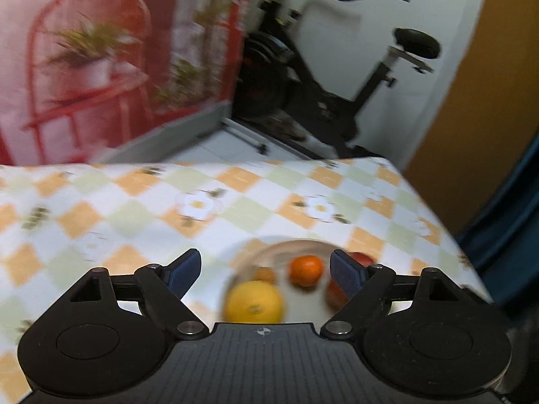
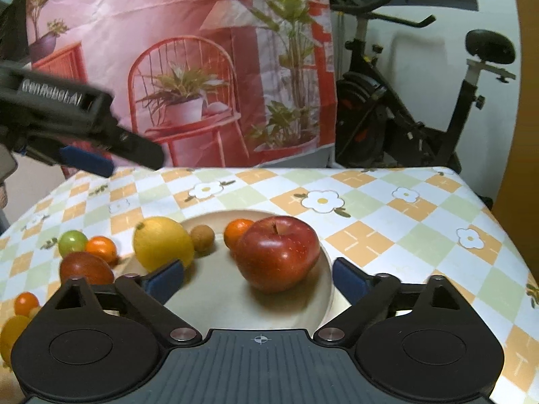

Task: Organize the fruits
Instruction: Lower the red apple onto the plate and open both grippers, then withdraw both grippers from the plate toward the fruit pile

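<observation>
In the right wrist view a pale plate (image 2: 219, 303) holds a yellow lemon (image 2: 161, 242), a small brown fruit (image 2: 202, 235), a tangerine (image 2: 237, 232) and a red apple (image 2: 279, 252). My right gripper (image 2: 257, 272) is open just in front of the apple, and its pads do not touch it. Loose fruits lie left of the plate: a green one (image 2: 72, 242), an orange one (image 2: 101, 249), a dark red one (image 2: 86, 267). My left gripper (image 1: 266, 262) hangs open above the plate (image 1: 296, 245), blurred, over the lemon (image 1: 254, 303) and tangerine (image 1: 306, 269). It also shows at the upper left (image 2: 131, 163).
A checked flowered tablecloth (image 2: 370, 242) covers the table, whose far edge and right edge are close. More small orange and yellow fruits (image 2: 26, 303) sit at the near left. Behind stand a printed pink backdrop (image 2: 188, 67) and an exercise bike (image 2: 404, 118).
</observation>
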The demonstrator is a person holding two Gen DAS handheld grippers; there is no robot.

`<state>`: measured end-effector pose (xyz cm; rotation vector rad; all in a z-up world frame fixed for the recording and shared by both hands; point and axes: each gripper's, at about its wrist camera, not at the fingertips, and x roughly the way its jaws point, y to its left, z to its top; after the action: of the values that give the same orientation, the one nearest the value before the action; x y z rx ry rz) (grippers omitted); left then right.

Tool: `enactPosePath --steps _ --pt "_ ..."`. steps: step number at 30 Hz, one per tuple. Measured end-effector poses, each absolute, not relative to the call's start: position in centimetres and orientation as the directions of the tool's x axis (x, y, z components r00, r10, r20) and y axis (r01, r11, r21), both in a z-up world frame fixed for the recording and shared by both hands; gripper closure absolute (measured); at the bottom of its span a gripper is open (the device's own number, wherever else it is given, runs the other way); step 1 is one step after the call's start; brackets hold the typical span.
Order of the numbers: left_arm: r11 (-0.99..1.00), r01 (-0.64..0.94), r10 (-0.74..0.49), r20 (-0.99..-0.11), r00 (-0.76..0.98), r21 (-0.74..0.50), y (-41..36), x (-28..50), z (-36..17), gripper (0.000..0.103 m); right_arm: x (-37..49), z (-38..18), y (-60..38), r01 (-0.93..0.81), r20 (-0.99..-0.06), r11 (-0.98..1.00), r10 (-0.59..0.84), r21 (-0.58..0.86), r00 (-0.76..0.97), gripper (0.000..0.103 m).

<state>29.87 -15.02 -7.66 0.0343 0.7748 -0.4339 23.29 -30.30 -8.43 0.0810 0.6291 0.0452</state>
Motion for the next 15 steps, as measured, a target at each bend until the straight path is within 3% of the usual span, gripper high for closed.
enactPosePath --steps 6,15 --pt "0.956 0.29 -0.251 -0.618 0.745 -0.038 -10.3 27.2 -5.9 0.017 22.1 -7.2 -28.6 0.086 -0.573 0.99 -0.008 0.11 0.819 0.001" --pt "0.985 0.172 -0.146 -0.573 0.807 -0.009 -4.9 23.0 -5.5 0.013 20.3 -7.4 -26.3 0.043 -0.538 0.983 0.059 0.176 0.841 0.0"
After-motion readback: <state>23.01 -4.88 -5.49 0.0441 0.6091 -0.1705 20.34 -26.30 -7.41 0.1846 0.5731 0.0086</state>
